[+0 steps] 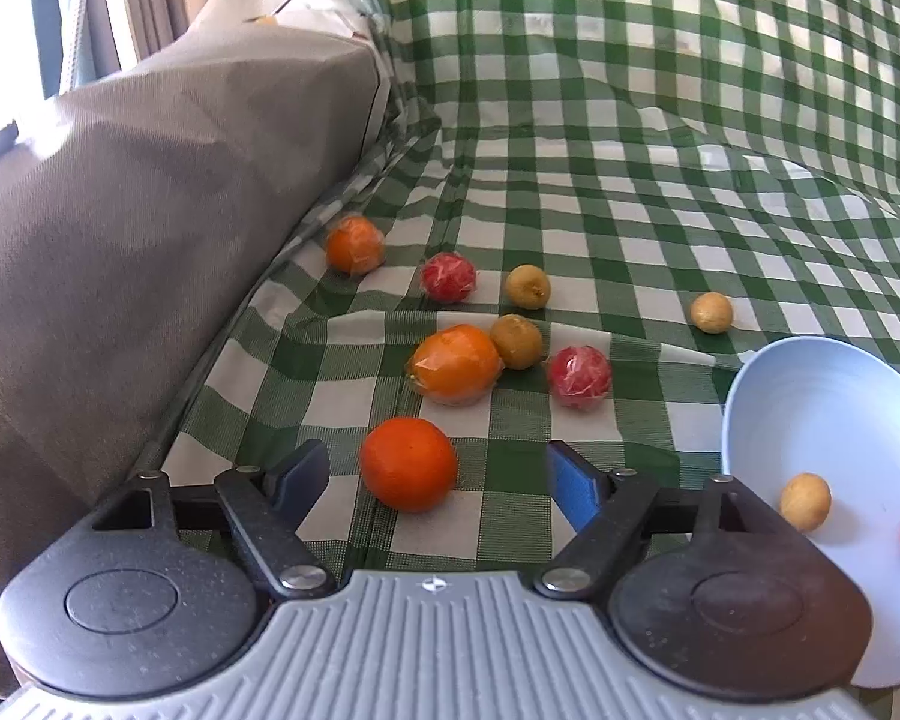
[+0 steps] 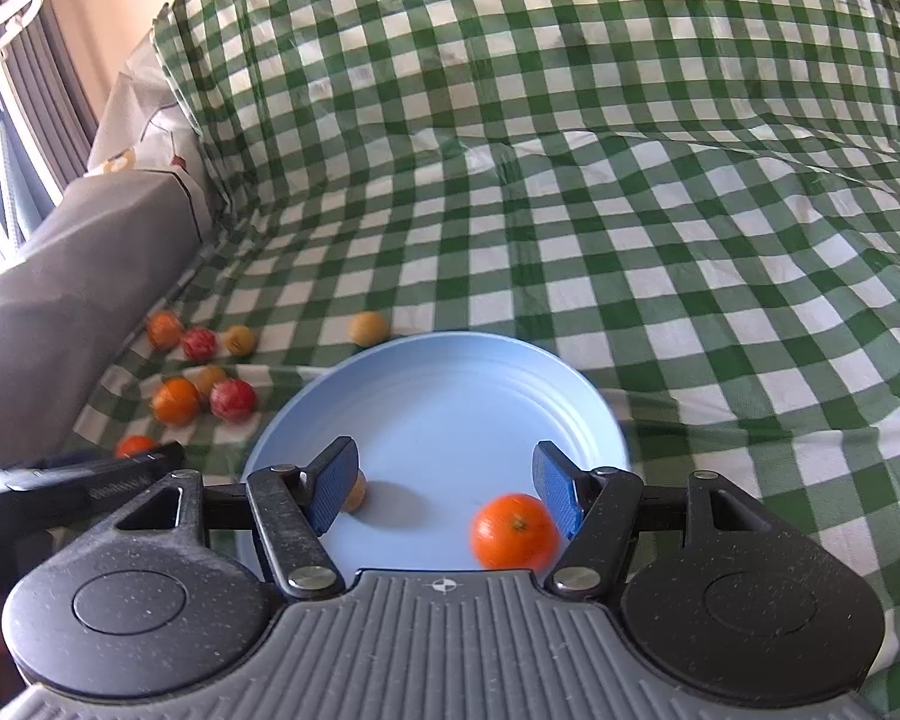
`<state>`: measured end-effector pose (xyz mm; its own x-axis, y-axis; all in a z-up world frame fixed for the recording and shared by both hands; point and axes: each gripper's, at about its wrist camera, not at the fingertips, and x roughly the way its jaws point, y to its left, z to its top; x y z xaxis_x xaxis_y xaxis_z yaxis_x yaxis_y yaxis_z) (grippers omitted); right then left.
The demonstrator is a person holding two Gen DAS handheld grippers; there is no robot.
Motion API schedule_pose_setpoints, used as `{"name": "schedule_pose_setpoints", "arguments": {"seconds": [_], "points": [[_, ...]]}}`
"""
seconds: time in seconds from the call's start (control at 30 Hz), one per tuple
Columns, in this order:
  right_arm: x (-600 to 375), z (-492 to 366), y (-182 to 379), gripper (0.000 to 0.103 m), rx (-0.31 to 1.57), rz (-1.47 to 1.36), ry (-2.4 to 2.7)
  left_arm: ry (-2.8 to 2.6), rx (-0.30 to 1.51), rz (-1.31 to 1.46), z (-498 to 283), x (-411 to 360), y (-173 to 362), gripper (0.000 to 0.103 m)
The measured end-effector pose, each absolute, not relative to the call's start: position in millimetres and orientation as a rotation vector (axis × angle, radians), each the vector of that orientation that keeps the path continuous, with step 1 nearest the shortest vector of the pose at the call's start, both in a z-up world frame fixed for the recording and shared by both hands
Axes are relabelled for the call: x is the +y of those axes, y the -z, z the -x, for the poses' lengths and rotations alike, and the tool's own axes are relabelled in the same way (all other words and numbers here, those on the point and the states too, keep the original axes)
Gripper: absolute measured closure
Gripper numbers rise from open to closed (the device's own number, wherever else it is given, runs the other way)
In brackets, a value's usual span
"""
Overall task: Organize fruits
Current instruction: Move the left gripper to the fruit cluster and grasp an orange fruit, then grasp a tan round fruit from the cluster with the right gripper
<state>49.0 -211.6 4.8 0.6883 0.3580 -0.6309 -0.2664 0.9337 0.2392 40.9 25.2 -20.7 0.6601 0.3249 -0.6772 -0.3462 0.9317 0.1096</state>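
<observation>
Loose fruits lie on a green checked cloth. In the left wrist view my left gripper [image 1: 438, 480] is open, with a bare orange [image 1: 408, 463] between its fingers, not gripped. Beyond lie a wrapped orange [image 1: 456, 365], two wrapped red fruits [image 1: 579, 376] [image 1: 448, 276], another wrapped orange [image 1: 354, 243] and three small yellow-brown fruits [image 1: 711, 312]. A light blue plate [image 1: 828, 420] at the right holds a yellow-brown fruit [image 1: 805, 502] and an orange. My right gripper [image 2: 447, 489] is open above the plate [image 2: 438, 396]; an orange [image 2: 515, 531] lies on it near the right finger.
A grey cushion or covered armrest [image 1: 138, 228] rises along the left, close to the fruits. The checked cloth [image 2: 630, 210] climbs up a backrest behind. The left gripper's body [image 2: 84, 474] shows at the left of the right wrist view. Curtains hang at the far left.
</observation>
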Motion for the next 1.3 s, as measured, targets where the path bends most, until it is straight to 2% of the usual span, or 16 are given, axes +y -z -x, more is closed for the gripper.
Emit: {"name": "schedule_pose_setpoints", "arguments": {"seconds": [0.1, 0.3, 0.43, 0.47, 0.5, 0.57, 0.63, 0.7, 1.07, 1.13, 1.23, 1.3], "points": [[-201.7, -50.5, -9.9, 0.036, 0.718, -0.128, -0.368, -0.39, 0.771, 0.029, -43.9, 27.2, 23.4, 0.023], [-183.1, -56.5, -16.9, 0.036, 0.708, -0.117, -0.398, -0.397, 0.794, 0.038, -50.0, 31.0, 27.9, 0.036], [-172.4, -64.7, -20.8, 0.037, 0.694, -0.111, -0.402, -0.397, 0.802, 0.045, -53.4, 33.4, 30.8, 0.055], [-169.5, -67.6, -20.9, 0.037, 0.694, -0.111, -0.404, -0.401, 0.799, 0.044, -55.1, 34.1, 30.8, 0.064], [-166.1, -70.7, -20.6, 0.038, 0.693, -0.109, -0.407, -0.4, 0.799, 0.049, -55.4, 35.2, 30.4, 0.063], [-159.4, -74.9, -19.7, 0.047, 0.691, -0.101, -0.411, -0.391, 0.797, 0.071, -55.2, 37.5, 29.4, 0.064], [-151.2, -80.4, -18.9, 0.065, 0.691, -0.079, -0.418, -0.379, 0.783, 0.081, -52.4, 38.0, 26.8, 0.064], [-142.4, -83.8, -18.2, 0.076, 0.682, -0.04, -0.417, -0.373, 0.762, 0.068, -50.5, 36.0, 22.9, 0.064], [-111.0, -133.1, -1.2, 0.076, 0.724, -0.007, -0.388, -0.327, 0.809, 0.073, -56.1, 32.3, 29.8, 0.063], [-103.6, -145.5, 3.4, 0.073, 0.733, -0.002, -0.38, -0.327, 0.808, 0.073, -55.8, 32.8, 30.6, 0.064], [-89.7, -163.8, 9.5, 0.062, 0.739, 0.024, -0.366, -0.324, 0.807, 0.07, -56.5, 33.4, 30.9, 0.063], [-82.0, -176.2, 15.6, 0.062, 0.757, 0.039, -0.357, -0.322, 0.807, 0.068, -55.8, 33.7, 30.5, 0.063]]}}
